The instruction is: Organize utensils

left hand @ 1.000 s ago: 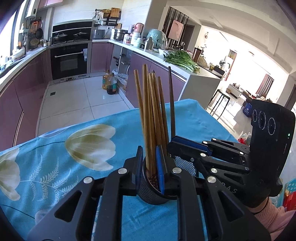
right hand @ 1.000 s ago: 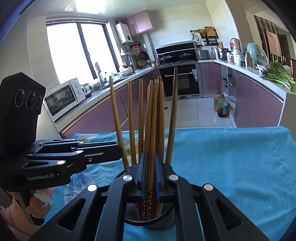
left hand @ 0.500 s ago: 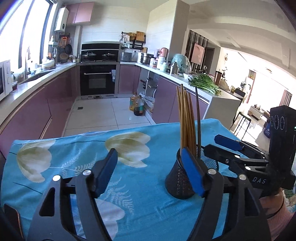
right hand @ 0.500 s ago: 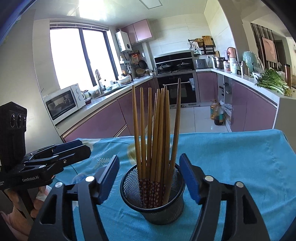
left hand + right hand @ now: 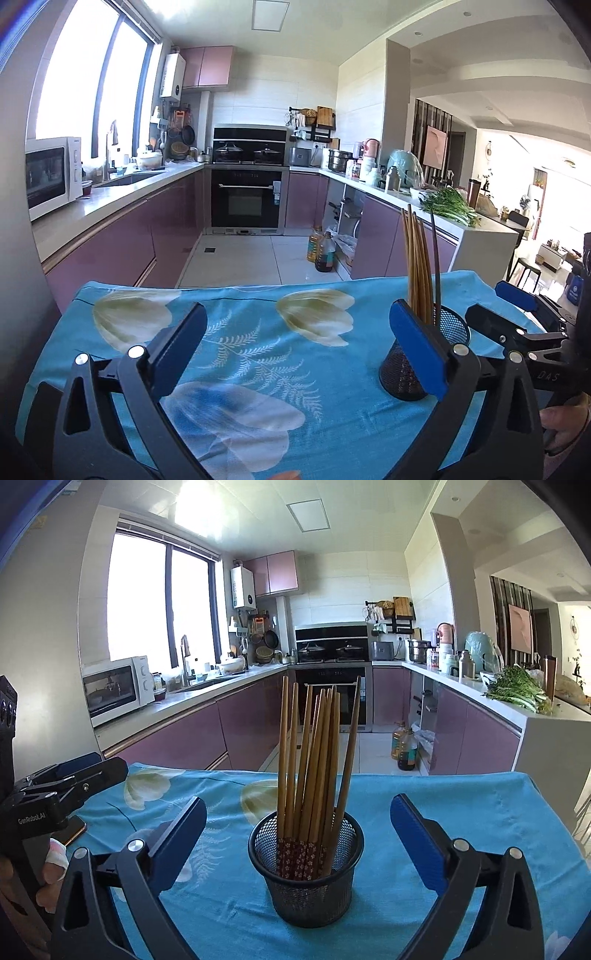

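Observation:
A black mesh cup (image 5: 306,871) stands upright on the blue flowered tablecloth (image 5: 461,812). Several wooden chopsticks (image 5: 314,753) stand in it. My right gripper (image 5: 297,825) is open and empty, drawn back, with the cup between and beyond its fingers, apart from them. My left gripper (image 5: 295,332) is open and empty, to the left of the cup (image 5: 417,362), which sits just behind its right finger (image 5: 417,347). The chopsticks (image 5: 419,266) show there too. The left gripper also shows in the right wrist view (image 5: 77,771).
A phone (image 5: 72,830) lies on the cloth at the left edge, under the left gripper. Beyond the table's far edge are the kitchen floor, purple cabinets and counters. The table's right edge (image 5: 554,812) drops off near the cup.
Both grippers have opened and let go of the chopsticks and cup, then drawn back from it. The left gripper has shifted to the left. The cup stays upright.

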Action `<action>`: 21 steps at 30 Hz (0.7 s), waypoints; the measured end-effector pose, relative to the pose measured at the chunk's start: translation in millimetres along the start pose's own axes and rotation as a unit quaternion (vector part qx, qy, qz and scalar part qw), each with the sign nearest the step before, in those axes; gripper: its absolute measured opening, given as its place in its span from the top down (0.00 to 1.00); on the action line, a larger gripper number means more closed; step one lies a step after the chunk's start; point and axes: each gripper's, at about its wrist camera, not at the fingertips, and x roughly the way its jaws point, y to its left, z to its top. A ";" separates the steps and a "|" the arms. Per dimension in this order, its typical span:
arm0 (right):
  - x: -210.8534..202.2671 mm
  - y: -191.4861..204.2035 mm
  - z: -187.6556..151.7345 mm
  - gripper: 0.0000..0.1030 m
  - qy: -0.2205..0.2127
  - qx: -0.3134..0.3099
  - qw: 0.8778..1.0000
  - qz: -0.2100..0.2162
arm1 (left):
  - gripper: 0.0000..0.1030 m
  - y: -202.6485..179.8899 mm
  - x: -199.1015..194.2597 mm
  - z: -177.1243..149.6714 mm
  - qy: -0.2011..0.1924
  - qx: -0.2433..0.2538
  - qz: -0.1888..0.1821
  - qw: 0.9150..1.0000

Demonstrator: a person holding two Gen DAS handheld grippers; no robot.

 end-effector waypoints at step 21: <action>-36.0 27.9 -4.0 0.06 -0.050 -0.028 0.998 -0.027 | 0.05 2.2 -51.7 -8.7 -0.056 0.012 0.059 0.997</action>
